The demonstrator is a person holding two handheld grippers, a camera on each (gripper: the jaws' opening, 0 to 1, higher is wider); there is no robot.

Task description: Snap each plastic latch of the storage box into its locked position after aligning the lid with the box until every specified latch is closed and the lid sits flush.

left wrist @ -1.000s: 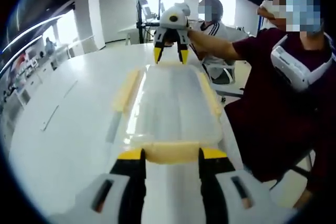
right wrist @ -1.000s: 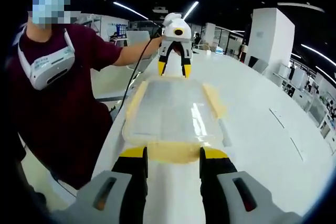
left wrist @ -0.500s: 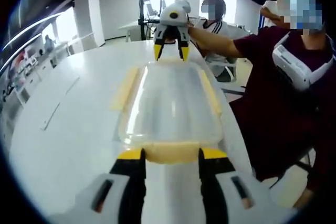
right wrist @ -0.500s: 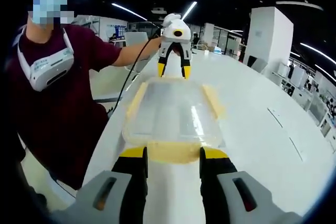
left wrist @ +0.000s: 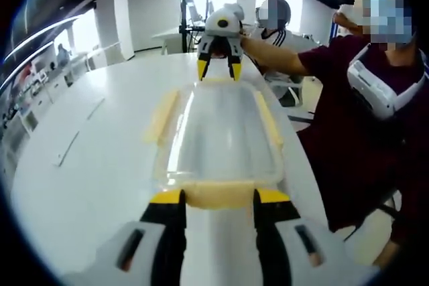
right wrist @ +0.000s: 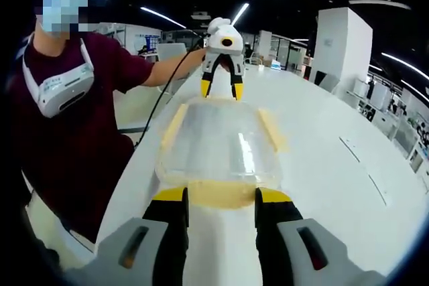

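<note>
In the left gripper view, the left gripper [left wrist: 217,199] rose from the bottom centre with its 2 yellow-tipped jaws spread apart, flanking the near yellow end latch [left wrist: 218,192] of the storage box [left wrist: 218,135]. The right gripper [left wrist: 218,72] appeared at upper centre, jaws parted over the far end of the box. In the right gripper view, the right gripper [right wrist: 218,199] likewise stood open at bottom centre, bracketing its near end latch [right wrist: 218,193], and the left gripper [right wrist: 220,89] stood open at the far end. The clear lid [right wrist: 218,142] lay on the box at frame centre, with yellow side latches [left wrist: 163,115] along both long edges. The box rested on a white table [left wrist: 87,159].
</note>
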